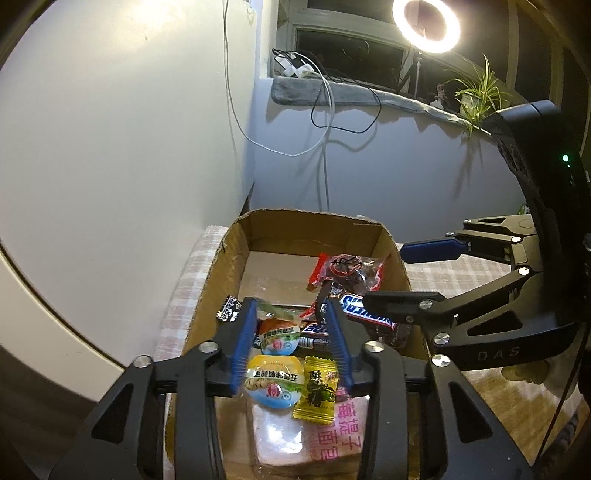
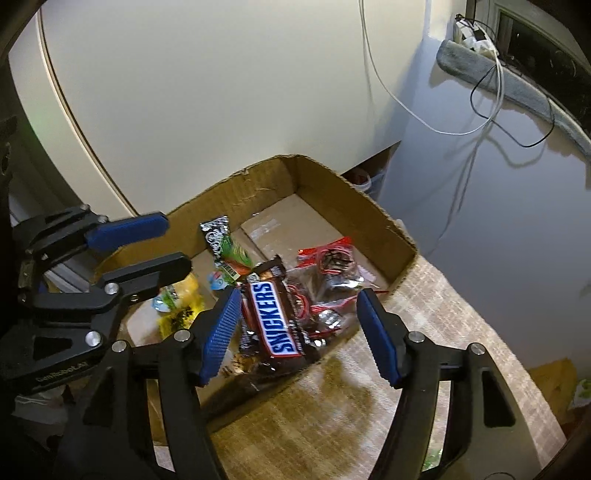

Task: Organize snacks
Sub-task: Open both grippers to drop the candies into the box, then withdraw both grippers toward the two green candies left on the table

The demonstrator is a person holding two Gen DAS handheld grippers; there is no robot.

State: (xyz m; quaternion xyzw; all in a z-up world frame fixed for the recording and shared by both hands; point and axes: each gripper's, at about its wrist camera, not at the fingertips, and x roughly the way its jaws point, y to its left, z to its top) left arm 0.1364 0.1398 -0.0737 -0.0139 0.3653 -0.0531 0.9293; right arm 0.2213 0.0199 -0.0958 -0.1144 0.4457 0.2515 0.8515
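An open cardboard box (image 1: 236, 254) (image 2: 373, 210) holds several snacks. In it lie a Snickers bar (image 2: 275, 319) (image 1: 364, 312), a red-and-clear bag of dark sweets (image 1: 343, 273) (image 2: 332, 266), a yellow-lidded jelly cup (image 1: 273, 380), a green-lidded cup (image 1: 279, 338), a yellow candy (image 1: 317, 387) and a pink-printed bread pack (image 1: 340, 432). My left gripper (image 1: 291, 317) is open above the cups, holding nothing. My right gripper (image 2: 297, 302) is open above the Snickers bar and bag, holding nothing. Each gripper also shows in the other's view, the right one (image 1: 417, 277) and the left one (image 2: 162, 243).
The box rests on a checked cloth (image 1: 181, 295) (image 2: 443, 306). A white rounded panel (image 1: 92, 147) stands behind and left. Cables (image 1: 325, 122) hang from a window ledge (image 1: 369, 92) with a ring light (image 1: 426, 26) and a plant (image 1: 476, 96).
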